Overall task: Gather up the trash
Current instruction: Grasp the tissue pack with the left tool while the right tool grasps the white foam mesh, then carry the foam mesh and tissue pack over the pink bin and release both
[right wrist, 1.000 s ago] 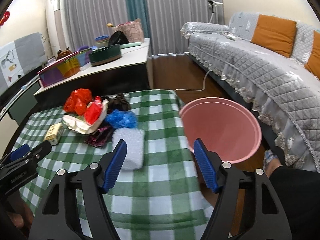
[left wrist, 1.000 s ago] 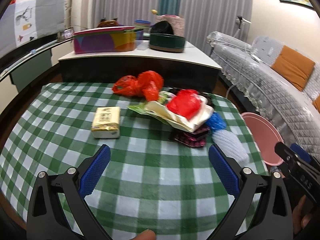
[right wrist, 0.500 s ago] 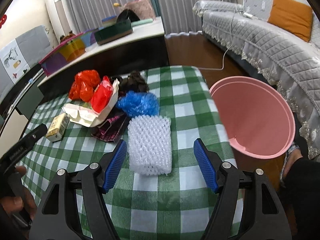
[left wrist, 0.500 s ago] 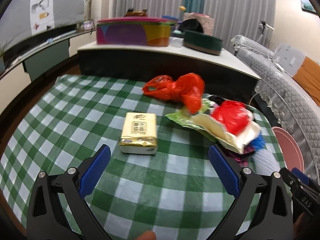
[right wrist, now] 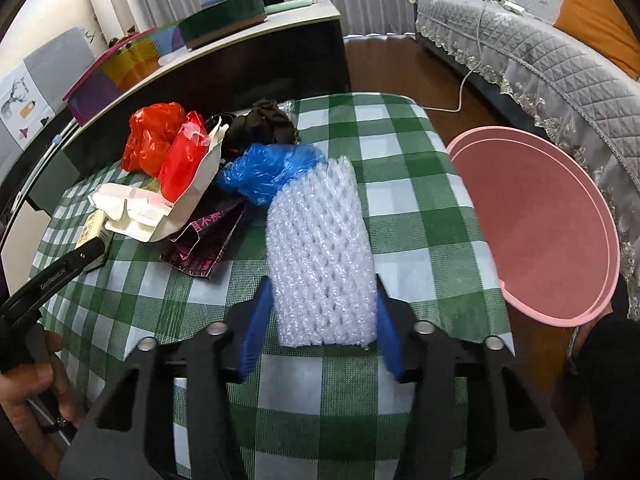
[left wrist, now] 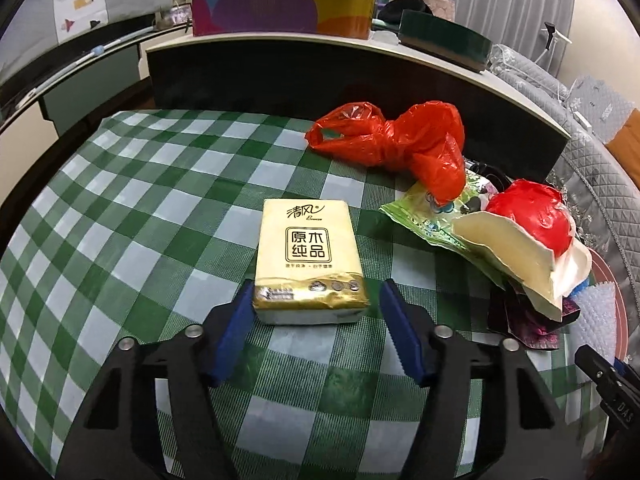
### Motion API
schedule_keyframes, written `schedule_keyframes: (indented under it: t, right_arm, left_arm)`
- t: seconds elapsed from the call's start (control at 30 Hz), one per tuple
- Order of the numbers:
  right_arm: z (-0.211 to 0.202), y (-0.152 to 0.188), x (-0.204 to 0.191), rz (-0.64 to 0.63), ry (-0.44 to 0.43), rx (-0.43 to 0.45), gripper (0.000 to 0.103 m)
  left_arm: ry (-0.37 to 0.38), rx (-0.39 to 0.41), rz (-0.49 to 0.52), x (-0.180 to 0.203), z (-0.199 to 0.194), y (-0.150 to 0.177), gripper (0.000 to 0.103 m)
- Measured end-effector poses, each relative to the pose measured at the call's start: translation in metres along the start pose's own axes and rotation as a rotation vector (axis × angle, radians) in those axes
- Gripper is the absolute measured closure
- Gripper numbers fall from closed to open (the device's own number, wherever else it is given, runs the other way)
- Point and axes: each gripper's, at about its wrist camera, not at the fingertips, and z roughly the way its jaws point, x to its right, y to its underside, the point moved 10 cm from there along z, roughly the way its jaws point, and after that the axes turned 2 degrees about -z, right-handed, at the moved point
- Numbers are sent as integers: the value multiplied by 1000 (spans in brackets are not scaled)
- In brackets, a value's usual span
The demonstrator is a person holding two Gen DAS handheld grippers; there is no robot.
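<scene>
A yellow tissue pack (left wrist: 309,256) lies on the green checked tablecloth (left wrist: 140,216). My left gripper (left wrist: 314,300) is partly closed, its blue pads flanking the pack's near end; the left pad touches it, the right pad stands a little off. A white foam net sleeve (right wrist: 320,256) lies near the table's right edge. My right gripper (right wrist: 322,300) has its pads against both sides of the sleeve's near end. A trash pile holds a red plastic bag (left wrist: 400,140), a white paper box (left wrist: 516,256) with red plastic, a blue bag (right wrist: 268,168) and a dark wrapper (right wrist: 204,244).
A pink bin (right wrist: 536,228) stands on the floor right of the table. A dark counter (left wrist: 360,68) with coloured boxes rises behind the table. A grey sofa (right wrist: 540,52) lies to the right. The left gripper also shows in the right wrist view (right wrist: 60,272).
Both grippers moved forward and narrowed: the left one now brackets the tissue pack, the right one now closes on the foam net sleeve.
</scene>
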Motion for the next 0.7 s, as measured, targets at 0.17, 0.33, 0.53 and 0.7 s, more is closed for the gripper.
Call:
schedule_keyframes:
  t: [0.17, 0.33, 0.53, 0.7]
  right_arm:
    - [-2, -5, -6, -25, -5, 13, 81]
    - [-10, -10, -5, -26, -2, 43, 86]
    - [-28, -6, 2, -23, 11, 86, 87]
    - [-48, 1, 8, -17, 10, 126, 87]
  left_arm:
    - [12, -1, -4, -1, 0, -1, 49]
    - [24, 15, -13, -1, -7, -4, 50]
    - [45, 49, 2, 6, -28, -4, 50]
    - [67, 75, 34, 18, -47, 1, 51]
